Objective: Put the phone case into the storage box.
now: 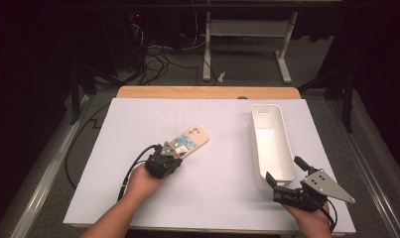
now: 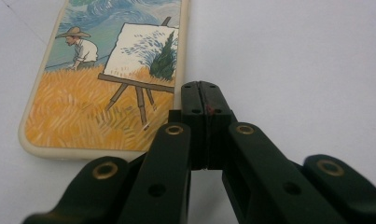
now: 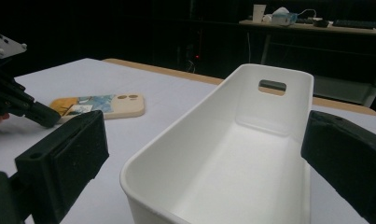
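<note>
Cream-edged and printed with a painter at his easel in a yellow field, the phone case lies flat on the white sheet, well to the left of the white bin. At its near right corner sits the left gripper, jaws clenched together on nothing, the tips resting just beside the case's edge rather than around it. From the left gripper view the case looks thin and low, so a plain pinch from above would likely slide off.

The step in hand seems to be getting the case ready to lift toward the bin. A sensible way is to part the jaws, tilt them, and slip one under the soft rim while the other comes down on the printed face, then squeeze gently so the case doesn't flex or skid across the sheet.

Further right, the bin stands empty, long side running away from the person. At its near end the right gripper waits with jaws spread wide either side of the bin's corner, gripping nothing; it could steady the bin when the case arrives.
</note>
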A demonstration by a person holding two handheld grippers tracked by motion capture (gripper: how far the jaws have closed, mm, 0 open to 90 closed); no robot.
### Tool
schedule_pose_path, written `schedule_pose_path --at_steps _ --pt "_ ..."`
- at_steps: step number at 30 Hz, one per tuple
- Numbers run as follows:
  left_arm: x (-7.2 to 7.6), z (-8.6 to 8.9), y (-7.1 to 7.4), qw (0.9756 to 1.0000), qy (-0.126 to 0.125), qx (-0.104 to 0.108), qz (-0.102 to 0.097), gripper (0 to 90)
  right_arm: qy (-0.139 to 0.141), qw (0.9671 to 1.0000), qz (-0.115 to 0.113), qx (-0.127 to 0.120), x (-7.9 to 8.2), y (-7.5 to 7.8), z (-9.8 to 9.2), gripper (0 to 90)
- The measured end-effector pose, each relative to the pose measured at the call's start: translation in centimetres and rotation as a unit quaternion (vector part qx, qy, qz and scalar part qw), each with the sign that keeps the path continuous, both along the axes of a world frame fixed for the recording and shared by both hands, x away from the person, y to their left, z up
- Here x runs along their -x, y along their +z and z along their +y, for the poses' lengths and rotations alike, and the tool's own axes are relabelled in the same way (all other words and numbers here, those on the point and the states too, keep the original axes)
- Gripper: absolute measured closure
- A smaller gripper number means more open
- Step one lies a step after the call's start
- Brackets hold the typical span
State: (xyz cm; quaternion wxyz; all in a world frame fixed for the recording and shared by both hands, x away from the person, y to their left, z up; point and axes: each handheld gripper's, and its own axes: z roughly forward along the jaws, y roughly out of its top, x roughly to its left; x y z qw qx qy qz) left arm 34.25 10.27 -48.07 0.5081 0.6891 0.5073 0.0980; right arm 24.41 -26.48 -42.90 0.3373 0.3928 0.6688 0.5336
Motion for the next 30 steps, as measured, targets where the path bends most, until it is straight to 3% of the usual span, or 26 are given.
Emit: schedule_pose_path --at_steps 4,6,15,17,18,19,20,23,27,30 --pt "1.2 1.4 1.3 0.9995 -0.012 0.028 -0.008 90.0 0.003 1.0000 -0.002 0.001 0.0 0.0 0.0 1.2" --pt "1.6 2.3 1.6 0.9993 -0.012 0.032 -0.012 89.9 0.005 1.0000 -0.002 0.004 0.0 -0.1 0.1 1.2" --pt "3.0 7.7 2.4 0.9957 0.013 0.089 -0.024 89.9 0.002 1.0000 -0.001 0.005 0.0 0.0 0.2 1.2" --pt "3.6 8.7 2.4 0.9946 0.020 0.096 -0.035 89.9 0.002 1.0000 -0.001 0.005 0.0 0.0 0.2 1.2" --pt "4.2 9.9 2.4 0.9913 0.029 0.121 -0.042 89.9 0.001 1.0000 -0.002 0.006 0.0 0.0 0.1 1.2" --pt "4.2 9.9 2.4 0.9913 0.029 0.121 -0.042 89.9 0.001 1.0000 -0.002 0.006 0.0 0.0 0.1 1.2" --pt "4.4 10.5 2.5 0.9892 0.035 0.136 -0.043 89.9 0.001 1.0000 -0.004 0.006 0.1 0.0 0.1 1.2" --pt "4.7 11.6 2.8 0.9863 0.047 0.150 -0.048 89.7 0.000 1.0000 -0.005 0.005 0.1 0.1 0.1 1.2" --pt "4.6 11.8 2.9 0.9845 0.049 0.161 -0.050 86.8 0.000 1.0000 -0.004 0.004 0.1 0.1 0.1 1.2" --pt "4.6 11.8 2.8 0.9850 0.049 0.156 -0.055 81.7 0.000 1.0000 -0.004 0.004 0.1 0.1 0.1 1.1"
